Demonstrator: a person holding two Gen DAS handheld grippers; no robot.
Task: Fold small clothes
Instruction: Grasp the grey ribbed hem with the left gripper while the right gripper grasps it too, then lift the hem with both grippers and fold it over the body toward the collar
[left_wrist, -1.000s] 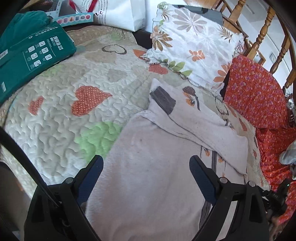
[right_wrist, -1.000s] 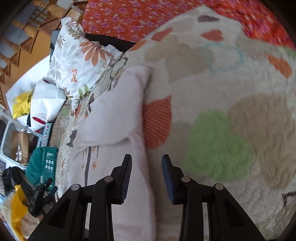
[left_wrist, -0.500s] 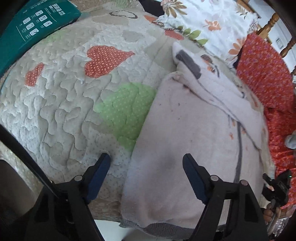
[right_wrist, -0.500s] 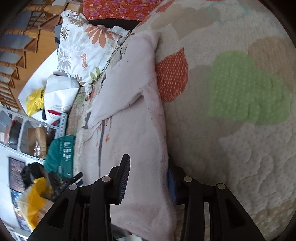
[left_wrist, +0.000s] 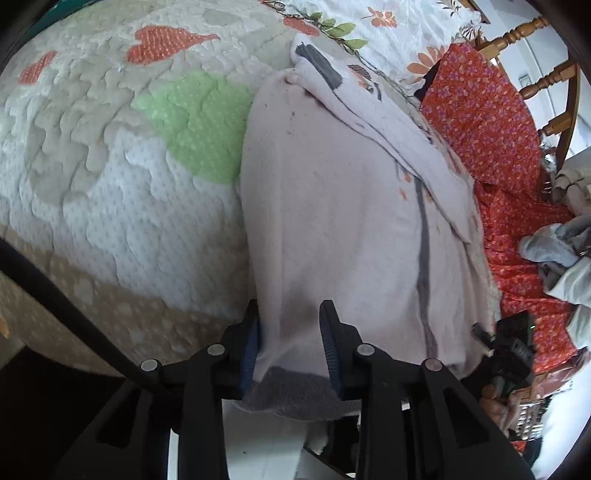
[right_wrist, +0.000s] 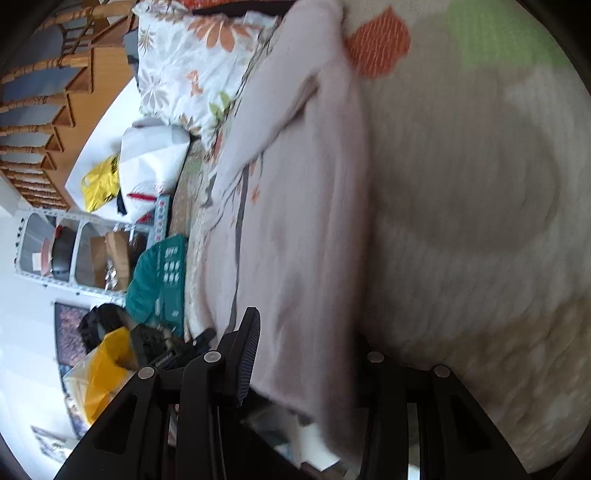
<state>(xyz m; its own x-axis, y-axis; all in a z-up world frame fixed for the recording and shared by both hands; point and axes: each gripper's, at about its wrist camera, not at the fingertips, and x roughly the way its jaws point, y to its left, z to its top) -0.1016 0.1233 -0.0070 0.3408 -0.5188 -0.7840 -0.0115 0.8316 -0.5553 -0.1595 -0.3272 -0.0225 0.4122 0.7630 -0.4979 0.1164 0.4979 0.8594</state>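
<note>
Left wrist view: the left gripper (left_wrist: 291, 343), jaws just closing, is clamping the grey-hemmed corner of a pale pink garment (left_wrist: 343, 206) lying on the heart-patterned quilt (left_wrist: 122, 155). Right wrist view, blurred: the right gripper (right_wrist: 306, 354) is straddling the garment's (right_wrist: 295, 206) edge; grip unclear.

Bed with quilted cover (left_wrist: 110, 206), off-white, heart patches in orange and green, fills the left and centre of the left wrist frame; tan dotted border along its lower left edge. Pale pink garment (left_wrist: 332, 206) lies flat on the quilt at centre, grey hem hanging over the bed's near edge at bottom centre, one sleeve folded across its upper right. Floral pillow (left_wrist: 388, 26) at top centre, touching the garment's far end. Red floral cloth (left_wrist: 487, 122) on the right. Grey crumpled clothes (left_wrist: 554, 254) on that cloth at far right. Right wrist frame: teal package (right_wrist: 159, 273) on the bed, left centre.
</note>
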